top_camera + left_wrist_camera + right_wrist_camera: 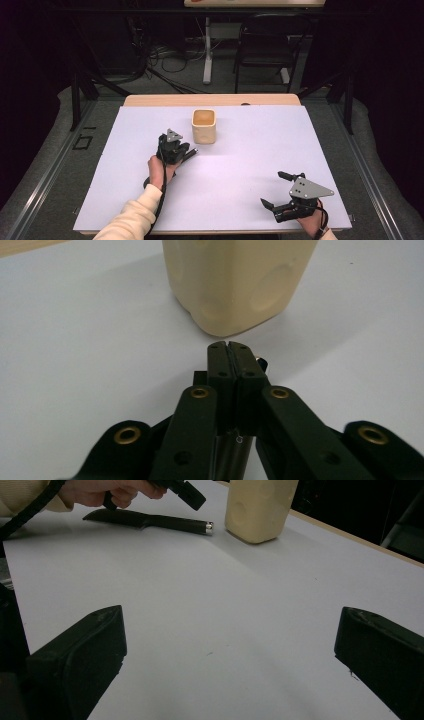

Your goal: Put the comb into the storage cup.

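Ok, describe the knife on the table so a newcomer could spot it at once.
Start at the white mat covering the table and find the cream square-sided cup standing near its far edge. Just in front of the cup, under the left gripper, the knife lies flat. Unlike the pale upright cup, it is long, slim and black, with a small silver cap at the end nearest the cup.

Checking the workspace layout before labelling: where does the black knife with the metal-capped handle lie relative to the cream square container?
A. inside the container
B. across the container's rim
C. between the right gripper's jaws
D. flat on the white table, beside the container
D: in the right gripper view, the black knife lies flat on the white table, its metal cap just short of the cream container.
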### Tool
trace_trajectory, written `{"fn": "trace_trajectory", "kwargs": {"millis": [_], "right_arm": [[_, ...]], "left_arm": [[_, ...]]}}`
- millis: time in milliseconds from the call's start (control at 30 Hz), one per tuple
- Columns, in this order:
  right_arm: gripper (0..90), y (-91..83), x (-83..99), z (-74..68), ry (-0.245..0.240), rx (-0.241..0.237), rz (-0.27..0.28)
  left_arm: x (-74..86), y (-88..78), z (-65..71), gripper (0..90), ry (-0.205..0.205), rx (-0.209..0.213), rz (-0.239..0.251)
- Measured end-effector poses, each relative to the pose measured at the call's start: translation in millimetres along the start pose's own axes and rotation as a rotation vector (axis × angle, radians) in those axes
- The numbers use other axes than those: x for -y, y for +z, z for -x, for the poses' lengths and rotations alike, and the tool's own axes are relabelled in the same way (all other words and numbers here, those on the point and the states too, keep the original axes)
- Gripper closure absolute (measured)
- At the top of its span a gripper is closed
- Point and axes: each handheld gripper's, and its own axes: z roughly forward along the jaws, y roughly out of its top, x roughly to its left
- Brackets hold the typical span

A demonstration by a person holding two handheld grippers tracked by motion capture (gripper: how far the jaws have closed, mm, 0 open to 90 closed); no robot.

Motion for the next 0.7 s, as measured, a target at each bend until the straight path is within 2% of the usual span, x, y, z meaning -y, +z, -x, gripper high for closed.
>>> {"fn": "trace_trajectory", "kwargs": {"millis": [100, 233, 400, 567, 700], "right_arm": [[0.0, -2.3, 0.5, -0.2, 0.002, 0.003, 0.004], [0.0, -2.6, 0.4, -0.4, 0.004, 0.001, 0.004], [0.0, -0.1, 0.3, 0.2, 0.000, 0.000, -0.005], [0.0, -3.7, 0.5, -0.8, 0.001, 0.006, 0.006], [0.0, -3.0, 0.0, -0.8, -0.003, 0.007, 0.008]], "left_arm": [[-2.2, 2.6, 0.0, 90.0, -0.010, -0.009, -0.006], [-3.0, 9.1, 2.7, 90.0, 0.000, -0.020, -0.031], [-1.8, 14.3, 1.2, 90.0, -0.016, -0.026, -0.035], [-2.7, 16.0, 4.8, 90.0, -0.007, -0.036, -0.039], [-3.4, 18.6, 7.6, 90.0, 0.017, -0.038, -0.058]]}}
